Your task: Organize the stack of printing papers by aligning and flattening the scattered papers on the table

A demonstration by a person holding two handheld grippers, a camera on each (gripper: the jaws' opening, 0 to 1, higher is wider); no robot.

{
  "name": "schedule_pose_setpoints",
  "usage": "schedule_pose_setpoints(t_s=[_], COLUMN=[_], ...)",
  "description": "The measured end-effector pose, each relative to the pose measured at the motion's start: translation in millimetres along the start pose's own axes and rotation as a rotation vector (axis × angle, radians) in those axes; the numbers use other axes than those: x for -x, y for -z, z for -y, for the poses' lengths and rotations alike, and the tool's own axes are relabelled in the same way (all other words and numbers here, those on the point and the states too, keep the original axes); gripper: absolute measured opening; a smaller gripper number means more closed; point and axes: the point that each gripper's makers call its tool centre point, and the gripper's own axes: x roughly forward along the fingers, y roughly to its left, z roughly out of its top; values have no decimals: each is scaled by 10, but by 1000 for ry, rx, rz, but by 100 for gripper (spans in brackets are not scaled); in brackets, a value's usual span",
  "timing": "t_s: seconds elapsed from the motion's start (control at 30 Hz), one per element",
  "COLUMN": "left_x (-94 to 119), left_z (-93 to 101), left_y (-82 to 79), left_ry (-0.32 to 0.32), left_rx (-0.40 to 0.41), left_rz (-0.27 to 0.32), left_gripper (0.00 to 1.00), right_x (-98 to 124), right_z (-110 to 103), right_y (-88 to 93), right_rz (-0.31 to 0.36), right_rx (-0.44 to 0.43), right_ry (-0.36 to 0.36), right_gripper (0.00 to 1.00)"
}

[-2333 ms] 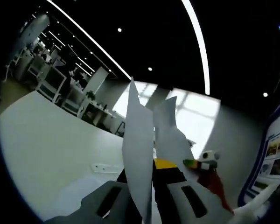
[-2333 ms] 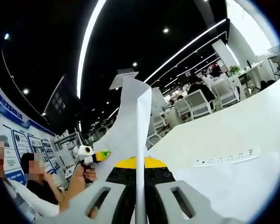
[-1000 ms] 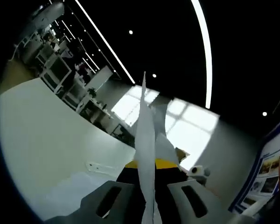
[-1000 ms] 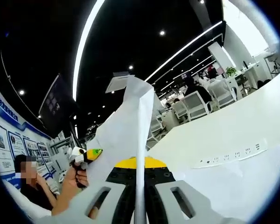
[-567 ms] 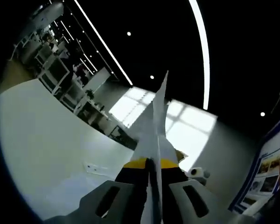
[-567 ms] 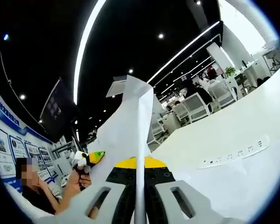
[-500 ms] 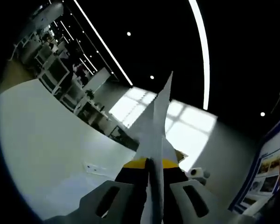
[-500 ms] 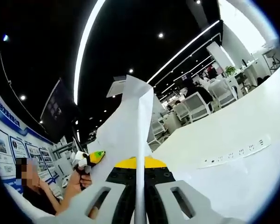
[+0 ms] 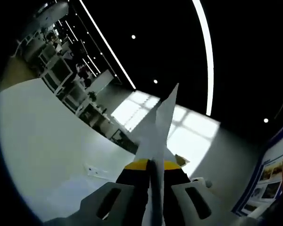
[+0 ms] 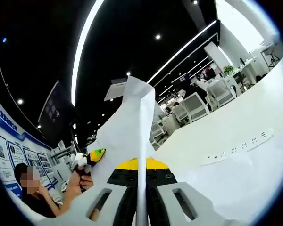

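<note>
Evidently both grippers are pinching the same bundle of paper and holding it upright, edge-on to each camera. The left gripper (image 9: 152, 200) is closing its jaws on the papers (image 9: 156, 136), which are rising from between them as a thin white blade with a pointed corner at the top. The right gripper (image 10: 140, 200) is doing likewise on the papers (image 10: 127, 136), and from its side a broad sheet is curving away to the left while a sharp folded edge is running straight up the middle.

Holding the stack on end, lifted off the white table (image 10: 236, 136), looks like a way of letting the sheets settle against one another so their edges can be knocked level before they are laid flat; that is a guess from the pose alone.

Much is staying hidden. The lower edge of the papers is lying below the jaws, so whether it is touching the table cannot be told, nor how many sheets are being held or how well they are lining up. Left of the right gripper, a hand (image 10: 80, 181) is gripping the other gripper, partly covered by the paper. Beyond, a power strip (image 10: 238, 146) is lying on the table.
</note>
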Motion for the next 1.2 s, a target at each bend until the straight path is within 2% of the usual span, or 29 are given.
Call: schedule_pose_setpoints(t_s=[0.43, 1.2], left_x=[2, 10], left_z=[-31, -75], left_y=[-10, -78], left_ry=[-13, -38], left_rx=[10, -6], left_rz=[14, 35], left_gripper=[8, 8], right_x=[-137, -181], right_z=[-40, -139], right_y=[66, 101], right_rz=[-10, -5], right_rx=[2, -66], right_ry=[0, -24], right_gripper=[0, 0])
